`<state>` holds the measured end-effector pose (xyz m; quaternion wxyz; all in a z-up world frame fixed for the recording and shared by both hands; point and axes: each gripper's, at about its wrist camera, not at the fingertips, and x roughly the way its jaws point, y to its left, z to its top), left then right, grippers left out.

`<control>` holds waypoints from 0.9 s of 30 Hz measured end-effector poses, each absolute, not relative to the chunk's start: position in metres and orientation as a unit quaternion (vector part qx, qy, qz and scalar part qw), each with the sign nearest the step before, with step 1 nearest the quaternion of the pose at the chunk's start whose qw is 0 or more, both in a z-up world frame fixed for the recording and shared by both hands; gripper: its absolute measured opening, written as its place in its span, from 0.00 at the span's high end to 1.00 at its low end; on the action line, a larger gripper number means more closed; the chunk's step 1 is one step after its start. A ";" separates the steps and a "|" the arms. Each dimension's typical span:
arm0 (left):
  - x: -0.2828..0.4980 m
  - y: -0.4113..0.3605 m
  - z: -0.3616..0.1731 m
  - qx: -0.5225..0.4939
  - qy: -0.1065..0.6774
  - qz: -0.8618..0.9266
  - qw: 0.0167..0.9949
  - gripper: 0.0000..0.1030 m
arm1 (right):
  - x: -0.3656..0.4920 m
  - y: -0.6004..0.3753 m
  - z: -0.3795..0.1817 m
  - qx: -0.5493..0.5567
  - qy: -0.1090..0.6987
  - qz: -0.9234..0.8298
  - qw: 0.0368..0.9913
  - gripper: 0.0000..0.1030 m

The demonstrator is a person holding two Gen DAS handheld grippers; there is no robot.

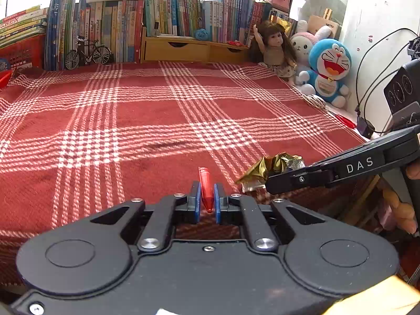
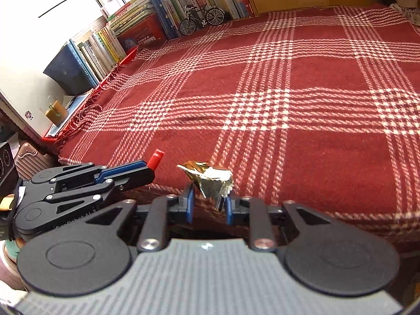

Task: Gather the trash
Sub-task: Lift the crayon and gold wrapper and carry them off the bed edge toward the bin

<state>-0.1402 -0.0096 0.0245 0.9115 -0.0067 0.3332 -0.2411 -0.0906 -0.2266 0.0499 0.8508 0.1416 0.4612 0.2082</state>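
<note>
A: How is the blanket (image 1: 147, 120) laid, and why are both pieces of trash carried at its near edge?

B: The red plaid blanket is spread flat over the whole surface, and nothing loose is seen on its open middle. Both grippers are held just past the blanket's near edge, side by side; it is judged that the trash has been lifted clear of the blanket so that it can be carried off, though no bin is shown.

A: What is gripped by the left gripper (image 1: 206, 203)?

B: A small red tube (image 1: 204, 187) is clamped between its blue pads, the jaws nearly together. The tube is pinched at its lower part, so that its squared cap end sticks out forward over the blanket's near edge.

A: And by the right gripper (image 2: 209, 201)?

B: A crumpled foil wrapper (image 2: 210, 181) is grasped there, with the jaws set wider than the left ones and the pads pressed on its narrow lower end. The bulk of it is left standing above the fingertips, just above the blanket's near edge.

A: How is the wrapper described?

B: It is seen as gold on one face and silver on the other, creased and shiny, and folded into a rough cone. It is judged light and easily crushed, so only a light squeeze should be needed.
</note>
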 end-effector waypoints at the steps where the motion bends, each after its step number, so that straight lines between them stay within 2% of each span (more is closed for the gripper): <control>1: -0.142 -0.009 0.024 -0.007 0.335 -0.242 0.911 0.90 | -0.093 -0.226 0.050 0.140 0.462 0.208 0.851 0.73; 11: -0.148 -0.004 0.018 -0.005 0.347 -0.235 0.908 0.90 | -0.102 -0.226 0.046 0.124 0.466 0.205 0.852 0.74; 12: -0.147 -0.005 0.018 -0.006 0.347 -0.234 0.908 0.90 | -0.100 -0.227 0.046 0.124 0.465 0.204 0.852 0.69; 15: -0.143 -0.006 0.018 -0.008 0.345 -0.231 0.910 0.90 | -0.095 -0.225 0.045 0.116 0.458 0.194 0.860 0.63; 16: -0.142 -0.006 0.019 -0.008 0.344 -0.231 0.910 0.90 | -0.093 -0.225 0.045 0.110 0.454 0.189 0.863 0.51; 18: -0.139 -0.008 0.019 -0.009 0.342 -0.229 0.911 0.90 | -0.088 -0.224 0.045 0.107 0.446 0.183 0.869 0.45; 27: -0.121 -0.012 0.018 -0.013 0.333 -0.218 0.917 0.90 | -0.047 -0.220 0.037 0.110 0.431 0.162 0.881 0.39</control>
